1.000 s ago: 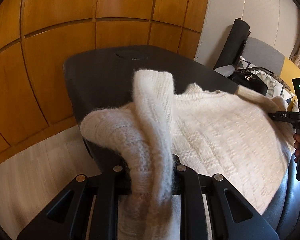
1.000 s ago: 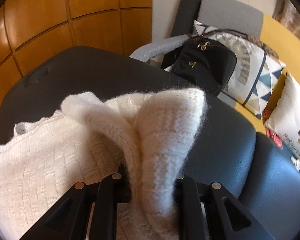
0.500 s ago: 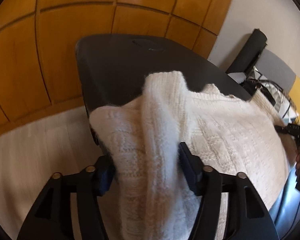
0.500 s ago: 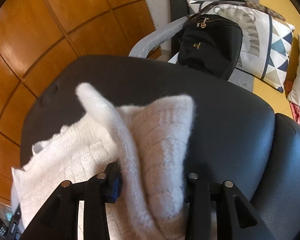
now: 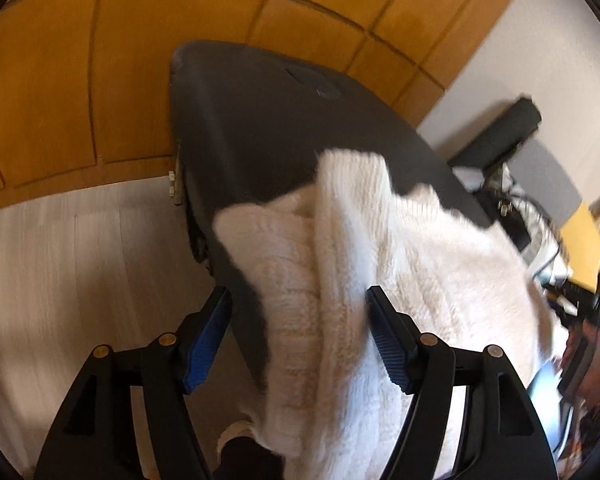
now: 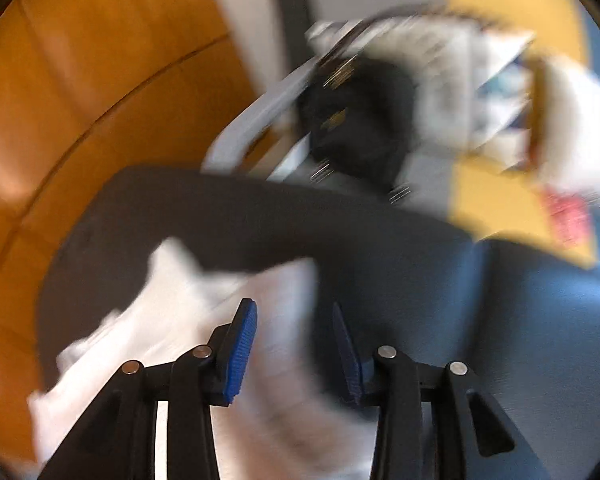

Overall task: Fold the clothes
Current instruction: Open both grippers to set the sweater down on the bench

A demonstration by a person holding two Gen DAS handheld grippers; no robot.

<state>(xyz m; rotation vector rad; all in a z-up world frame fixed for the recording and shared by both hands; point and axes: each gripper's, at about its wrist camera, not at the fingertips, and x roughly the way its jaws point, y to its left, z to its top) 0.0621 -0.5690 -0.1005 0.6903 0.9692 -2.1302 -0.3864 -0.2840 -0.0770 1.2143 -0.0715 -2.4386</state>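
Both claws just opened; sweater sleeve released, lying between.

Both grippers were tilted down. The left gripper had its jaws spread wide, pads off the knit. The right gripper sat parted too, less so, pretty blurry.
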